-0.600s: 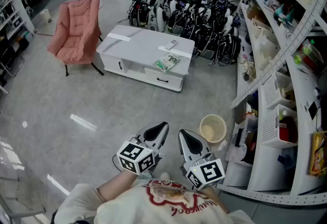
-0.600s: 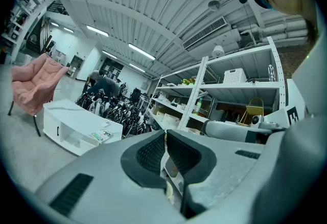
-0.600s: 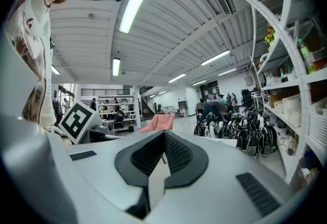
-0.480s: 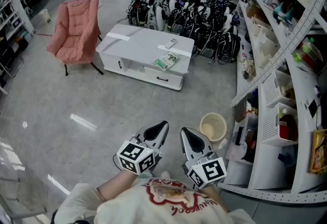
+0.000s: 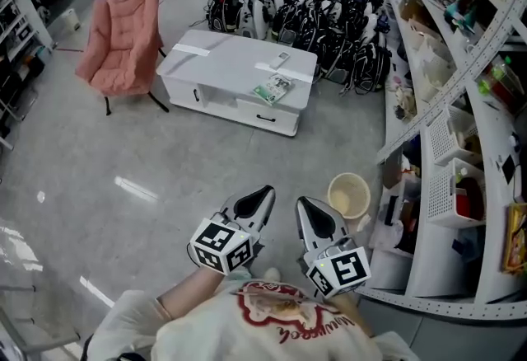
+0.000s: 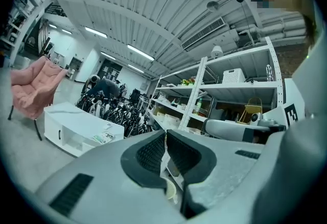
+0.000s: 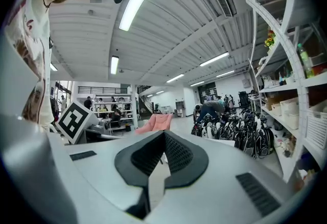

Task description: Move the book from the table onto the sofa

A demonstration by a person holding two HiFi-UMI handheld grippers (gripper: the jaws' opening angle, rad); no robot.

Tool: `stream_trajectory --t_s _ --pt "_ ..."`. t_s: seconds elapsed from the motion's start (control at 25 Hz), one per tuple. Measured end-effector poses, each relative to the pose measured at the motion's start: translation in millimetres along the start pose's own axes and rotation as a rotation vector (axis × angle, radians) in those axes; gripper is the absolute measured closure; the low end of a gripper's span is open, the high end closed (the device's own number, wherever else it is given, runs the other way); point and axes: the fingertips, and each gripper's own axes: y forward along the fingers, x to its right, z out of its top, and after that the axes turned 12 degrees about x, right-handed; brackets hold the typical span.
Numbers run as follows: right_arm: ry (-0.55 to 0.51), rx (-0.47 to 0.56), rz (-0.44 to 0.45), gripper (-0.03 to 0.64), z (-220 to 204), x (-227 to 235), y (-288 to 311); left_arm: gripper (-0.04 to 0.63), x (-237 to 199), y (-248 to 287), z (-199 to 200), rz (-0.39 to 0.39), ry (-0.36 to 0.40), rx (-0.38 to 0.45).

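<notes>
Plainly the book [image 5: 272,90] lies by the front right edge of the white table [image 5: 216,63], its long axis seemingly slanted, though it shows small. The pink sofa [image 5: 122,42] stands to the table's left. Well apart, the left gripper [image 5: 262,191] and right gripper [image 5: 303,204] point toward the book, jaws pressed together, empty, about equally near.

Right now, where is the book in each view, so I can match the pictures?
Head view: the book lies upper centre, at the right front of the white table.
Left gripper view: the book sits left of centre, on the table's right end.
Right gripper view: not in it.
Shared landmark: the pink chair, seen in all three.
</notes>
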Motion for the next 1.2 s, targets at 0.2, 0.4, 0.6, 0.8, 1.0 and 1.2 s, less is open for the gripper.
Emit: stream_trajectory --t_s 0.2,0.4,0.6,0.8,1.0,1.2 --pt "0.020 0.024 -0.018 0.618 -1 -3 7 0.578 -15 -7 11 0.005 -0.006 0.009" --pt "-0.005 0.006 -0.060 0.618 -8 -2 16 0.578 -34 -14 25 0.001 -0.004 0.030" --pt "-0.009 0.033 -0.071 0.618 -10 -15 40 0.578 -58 -23 31 -0.013 0.010 0.025" --pt "0.006 0.044 -0.071 0.618 -15 -29 61 0.578 -82 -26 33 -0.008 -0.013 0.021" --pt "0.014 0.028 -0.051 0.618 -22 -27 81 0.578 -96 -18 36 -0.022 -0.030 0.029" --pt "0.020 0.035 -0.038 0.618 -26 -13 115 0.578 -123 0 46 0.001 -0.026 0.056"
